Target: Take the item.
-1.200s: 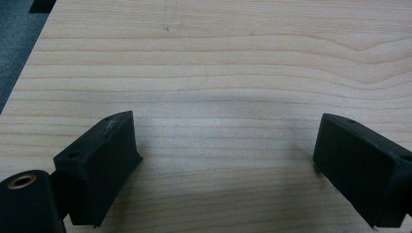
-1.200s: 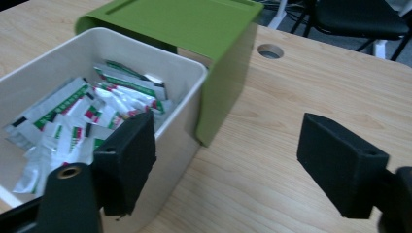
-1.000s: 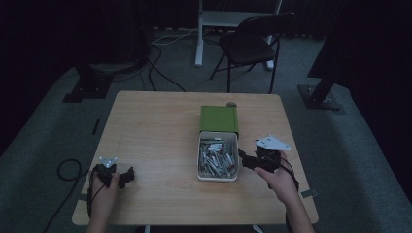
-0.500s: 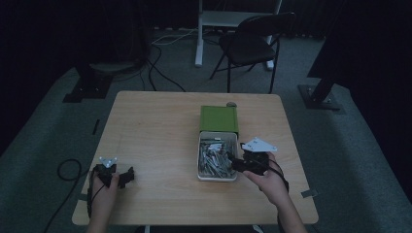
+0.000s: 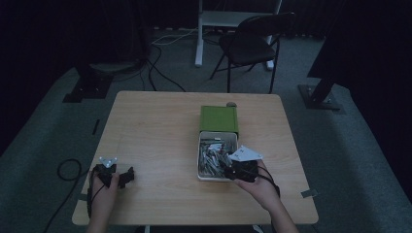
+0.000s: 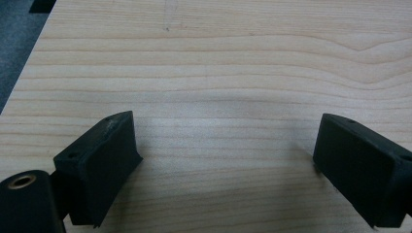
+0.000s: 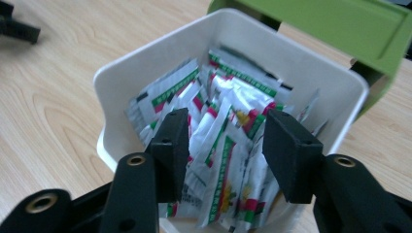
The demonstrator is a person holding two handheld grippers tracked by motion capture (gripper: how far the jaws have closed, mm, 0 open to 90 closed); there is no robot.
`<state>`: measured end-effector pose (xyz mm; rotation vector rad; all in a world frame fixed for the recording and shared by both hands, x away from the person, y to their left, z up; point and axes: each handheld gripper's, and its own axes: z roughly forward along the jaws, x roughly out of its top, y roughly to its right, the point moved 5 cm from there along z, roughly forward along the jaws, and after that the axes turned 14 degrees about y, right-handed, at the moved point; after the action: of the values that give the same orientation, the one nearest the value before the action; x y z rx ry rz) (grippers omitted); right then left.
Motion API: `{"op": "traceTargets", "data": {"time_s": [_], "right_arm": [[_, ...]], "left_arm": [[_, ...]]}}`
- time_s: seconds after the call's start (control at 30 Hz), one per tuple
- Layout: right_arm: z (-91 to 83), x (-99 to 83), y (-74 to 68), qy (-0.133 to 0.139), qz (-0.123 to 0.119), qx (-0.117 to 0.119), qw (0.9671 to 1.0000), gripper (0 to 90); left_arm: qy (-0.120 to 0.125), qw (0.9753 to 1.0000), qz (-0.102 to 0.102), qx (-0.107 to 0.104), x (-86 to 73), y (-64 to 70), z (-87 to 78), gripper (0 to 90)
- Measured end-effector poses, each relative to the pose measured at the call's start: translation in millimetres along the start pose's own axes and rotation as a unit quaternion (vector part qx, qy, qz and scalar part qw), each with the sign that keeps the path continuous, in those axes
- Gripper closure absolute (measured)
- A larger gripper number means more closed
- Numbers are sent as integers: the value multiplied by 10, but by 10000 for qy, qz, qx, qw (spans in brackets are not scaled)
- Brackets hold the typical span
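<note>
A white box (image 5: 217, 133) full of several green-and-white sachets (image 5: 214, 155) stands on the wooden table, its green lid (image 5: 218, 119) lying against its far end. My right gripper (image 5: 228, 171) hangs over the box's near right corner. In the right gripper view it (image 7: 226, 145) is open, with the jaws dipped among the sachets (image 7: 228, 109) and a few of them between the jaws, none pinched. My left gripper (image 5: 129, 175) rests at the table's front left. Its jaws stand wide apart over bare wood (image 6: 226, 155).
The table (image 5: 155, 126) has bare wood left of the box and in front of it. A small dark object (image 5: 231, 104) lies behind the lid. A chair (image 5: 252, 41) and cables are on the floor beyond the table. The left gripper (image 7: 14, 26) appears far off in the right gripper view.
My right gripper has moved left from beside the box to over its near end, with the jaws now down among the sachets. The left gripper has stayed put.
</note>
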<state>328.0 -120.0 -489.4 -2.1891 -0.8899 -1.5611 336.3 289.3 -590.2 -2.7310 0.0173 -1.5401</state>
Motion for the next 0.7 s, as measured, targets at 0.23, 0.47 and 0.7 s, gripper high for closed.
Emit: {"op": "traceTargets", "data": {"time_s": [0.23, 0.47, 0.7], "right_arm": [[67, -152, -77, -210, -187, -9, 9996, 605], [114, -237, -77, -328, -477, -350, 9977, 682], [155, -293, -92, -438, -481, -435, 9969, 741]], "left_arm": [[1, 10000, 0, 0, 0, 0, 0, 95], [1, 10000, 0, 0, 0, 0, 0, 95], [0, 10000, -1, 0, 0, 0, 0, 95]]}}
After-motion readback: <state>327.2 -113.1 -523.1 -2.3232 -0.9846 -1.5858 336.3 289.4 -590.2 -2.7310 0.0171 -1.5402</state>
